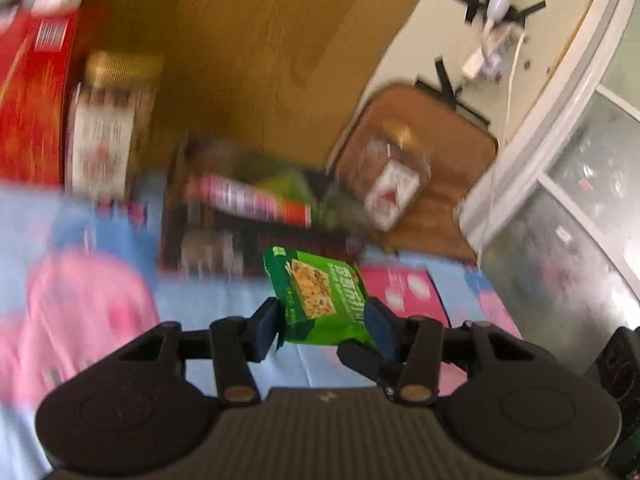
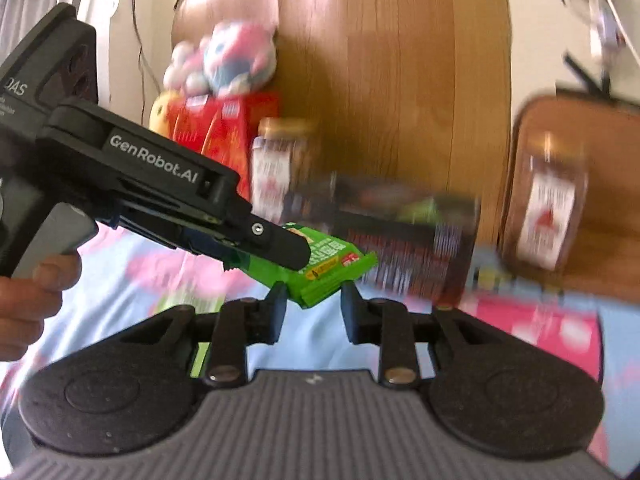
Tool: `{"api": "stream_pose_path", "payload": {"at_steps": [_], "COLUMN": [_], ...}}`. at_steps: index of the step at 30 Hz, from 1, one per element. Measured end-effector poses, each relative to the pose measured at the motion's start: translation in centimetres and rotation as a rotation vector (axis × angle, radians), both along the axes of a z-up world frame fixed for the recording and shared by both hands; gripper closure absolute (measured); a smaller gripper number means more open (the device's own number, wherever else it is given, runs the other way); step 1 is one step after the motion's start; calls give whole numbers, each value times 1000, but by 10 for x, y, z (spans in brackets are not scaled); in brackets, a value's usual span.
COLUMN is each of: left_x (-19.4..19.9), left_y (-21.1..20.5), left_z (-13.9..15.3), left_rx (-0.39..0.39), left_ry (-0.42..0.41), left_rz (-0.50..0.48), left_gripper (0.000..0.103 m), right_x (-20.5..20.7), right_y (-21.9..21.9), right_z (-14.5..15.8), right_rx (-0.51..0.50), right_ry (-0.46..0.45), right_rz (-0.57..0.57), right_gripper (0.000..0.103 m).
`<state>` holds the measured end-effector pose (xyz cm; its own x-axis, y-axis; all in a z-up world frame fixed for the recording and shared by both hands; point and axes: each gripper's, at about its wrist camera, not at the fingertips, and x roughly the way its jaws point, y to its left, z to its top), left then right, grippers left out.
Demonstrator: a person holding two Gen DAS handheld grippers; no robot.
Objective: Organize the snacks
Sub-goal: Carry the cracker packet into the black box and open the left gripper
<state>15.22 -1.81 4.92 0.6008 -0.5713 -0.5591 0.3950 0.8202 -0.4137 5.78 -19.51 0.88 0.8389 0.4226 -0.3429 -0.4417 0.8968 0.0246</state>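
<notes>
Bright daylight fills both views. Motion blur smears everything beyond the fingers, jar and box alike, while the green packet stays sharp. Fisheye bends the edges.

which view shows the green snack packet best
Left wrist view: the green snack packet is sharp, printed front facing the camera, pinched in the left gripper. The right wrist view shows it edge-on, partly hidden by that gripper.
</notes>
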Motion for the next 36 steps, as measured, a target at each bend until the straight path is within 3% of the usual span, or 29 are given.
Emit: {"api": "stream_pose_path", "payload": {"at_steps": [4, 6, 9, 11, 14, 18, 22, 27, 36], "left_x": [45, 75, 111, 113, 85, 44, 5, -39, -95], "left_y": [-9, -10, -12, -5, 16, 34, 38, 20, 2], "left_z": [17, 11, -10, -17, -12, -5, -10, -21, -33], "left_rx": [48, 70, 125, 100, 22, -10, 54, 217, 300], "left_ry": [-63, -74, -13, 24, -20, -38, -20, -15, -40], "left_rz": [32, 72, 165, 191, 192, 200, 216, 239, 218], "left_gripper": [56, 50, 47, 48, 48, 48, 48, 48, 47], "right_x": [51, 83, 124, 134, 113, 76, 47, 11, -42], "right_y": [2, 5, 17, 18, 0, -9, -10, -12, -30], "right_z": [20, 20, 9, 3, 6, 6, 1, -11, -9], "right_rx": [29, 54, 34, 27, 136, 166, 224, 306, 400], "right_ry": [-30, -7, 40, 65, 75, 78, 107, 180, 240], "right_rz": [-4, -19, -56, -107, -95, -92, -82, -100, -178], "right_gripper": [71, 70, 68, 68, 68, 68, 68, 68, 68]}}
